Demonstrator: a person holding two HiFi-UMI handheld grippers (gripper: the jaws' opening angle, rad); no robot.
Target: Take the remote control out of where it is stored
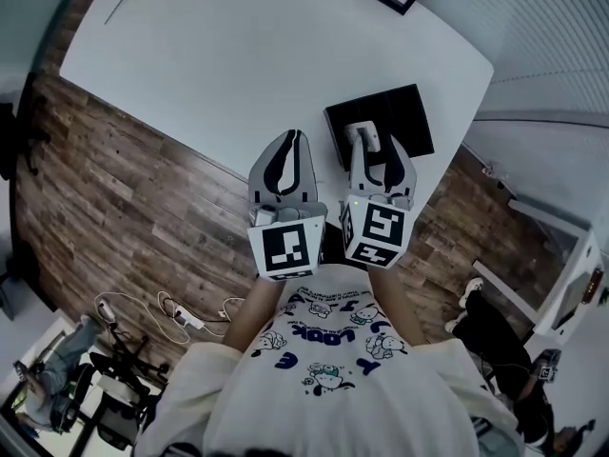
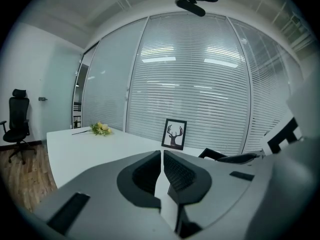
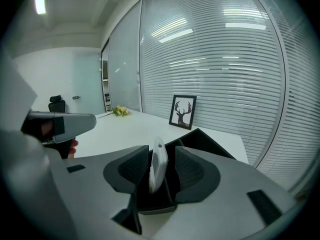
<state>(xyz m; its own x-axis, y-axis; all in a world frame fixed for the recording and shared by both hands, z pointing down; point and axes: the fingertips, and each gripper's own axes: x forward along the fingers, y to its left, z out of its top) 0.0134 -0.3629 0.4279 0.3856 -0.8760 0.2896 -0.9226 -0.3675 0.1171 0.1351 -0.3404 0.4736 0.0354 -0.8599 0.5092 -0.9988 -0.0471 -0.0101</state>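
A white remote control (image 3: 159, 165) stands upright in a compartment of a black storage box (image 3: 210, 144) on the white table (image 1: 238, 65). My right gripper (image 3: 161, 166) is open, with one jaw on each side of the remote; a dark gap shows between the remote and the right jaw. In the head view the right gripper (image 1: 363, 136) reaches over the near end of the box (image 1: 400, 108). My left gripper (image 1: 288, 143) hovers over the table's near edge beside the box. Its jaws are shut with nothing in them (image 2: 162, 156).
A framed deer picture (image 3: 183, 111) stands at the table's far side, and a small bunch of flowers (image 2: 101, 129) lies at the far left. Window blinds run behind the table. An office chair (image 2: 17, 119) stands on the wooden floor. Cables (image 1: 181, 317) lie on the floor.
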